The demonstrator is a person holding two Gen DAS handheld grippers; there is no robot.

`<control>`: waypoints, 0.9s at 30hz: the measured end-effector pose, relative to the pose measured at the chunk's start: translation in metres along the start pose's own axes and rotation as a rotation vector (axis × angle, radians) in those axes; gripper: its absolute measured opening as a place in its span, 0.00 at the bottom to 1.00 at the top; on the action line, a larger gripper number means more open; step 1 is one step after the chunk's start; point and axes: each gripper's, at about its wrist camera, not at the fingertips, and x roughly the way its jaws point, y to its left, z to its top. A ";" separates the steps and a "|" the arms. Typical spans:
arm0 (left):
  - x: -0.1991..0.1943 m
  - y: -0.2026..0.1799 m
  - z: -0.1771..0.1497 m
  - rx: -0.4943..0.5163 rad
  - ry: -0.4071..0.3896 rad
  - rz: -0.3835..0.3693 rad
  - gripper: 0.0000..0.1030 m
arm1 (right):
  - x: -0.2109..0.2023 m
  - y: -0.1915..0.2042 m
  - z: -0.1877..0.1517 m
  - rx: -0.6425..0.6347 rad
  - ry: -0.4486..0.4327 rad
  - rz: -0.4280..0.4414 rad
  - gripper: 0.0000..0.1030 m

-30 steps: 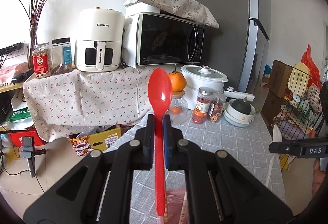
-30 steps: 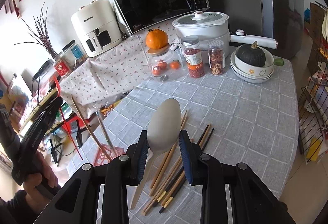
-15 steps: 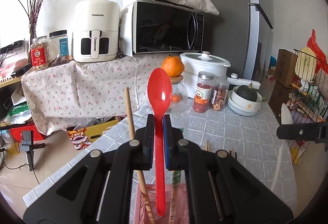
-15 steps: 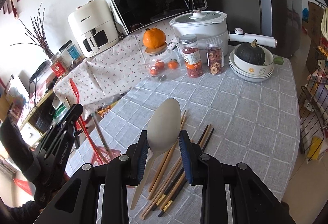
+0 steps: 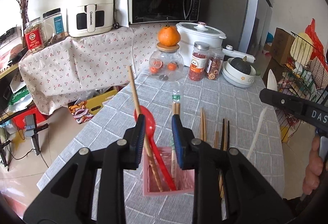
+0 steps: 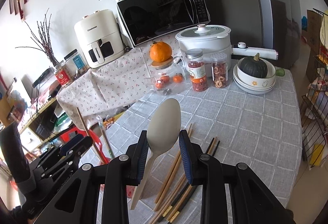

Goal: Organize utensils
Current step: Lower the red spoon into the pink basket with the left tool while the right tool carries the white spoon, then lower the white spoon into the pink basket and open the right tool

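My left gripper [image 5: 158,121] hovers over a pink holder [image 5: 190,189] at the table's near edge, and its jaws are opening. The red spoon [image 5: 146,119] stands in the holder between them, leaning by the left pad with no squeeze on it. A wooden chopstick [image 5: 134,94] and a wrapped chopstick pair [image 5: 175,108] also stand in the holder. My right gripper [image 6: 164,142] is shut on a pale spoon [image 6: 164,119], bowl up. Below it, wooden chopsticks [image 6: 174,168] and black chopsticks [image 6: 213,144] lie loose on the grey checked cloth.
At the table's far end stand a glass jar [image 5: 166,64] with an orange on top, two snack jars [image 5: 198,64], a white cooker [image 5: 201,39] and stacked bowls [image 5: 237,78] holding a squash. A wire rack [image 5: 307,72] stands to the right, and the floor drops off left.
The left gripper tilted down over the pink holder and its jaws parted. The red spoon slid down out of the grip into the holder. The right gripper kept still with its spoon.
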 end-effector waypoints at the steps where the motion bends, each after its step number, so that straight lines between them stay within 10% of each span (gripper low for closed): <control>1: -0.003 0.003 0.002 -0.015 0.018 0.005 0.27 | 0.001 0.003 0.000 0.004 -0.008 0.001 0.30; 10: -0.006 0.034 -0.004 -0.069 0.261 0.102 0.67 | 0.009 0.045 -0.007 -0.065 -0.110 -0.021 0.30; 27: 0.030 0.051 -0.019 -0.111 0.448 0.132 0.70 | 0.041 0.099 -0.039 -0.298 -0.137 -0.131 0.30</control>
